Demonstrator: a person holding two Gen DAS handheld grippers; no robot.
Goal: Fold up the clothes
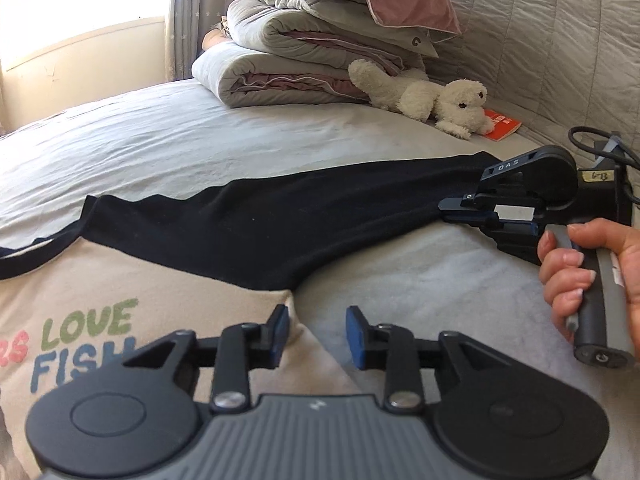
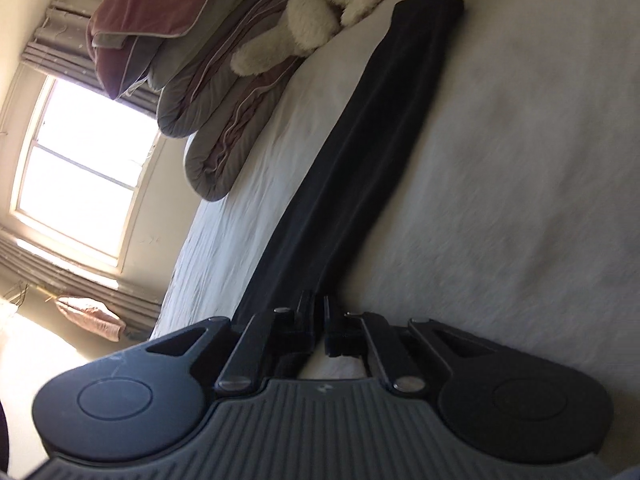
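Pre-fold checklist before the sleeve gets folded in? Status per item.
1. Right gripper shut on black sleeve: ok.
2. Left gripper open, holding nothing, above the shirt body edge: ok.
3. Sleeve stretched out flat on the bed sheet: ok.
4. Shirt body flat: cannot tell, mostly out of view.
5. Plush toy and red book apart from the sleeve: ok.
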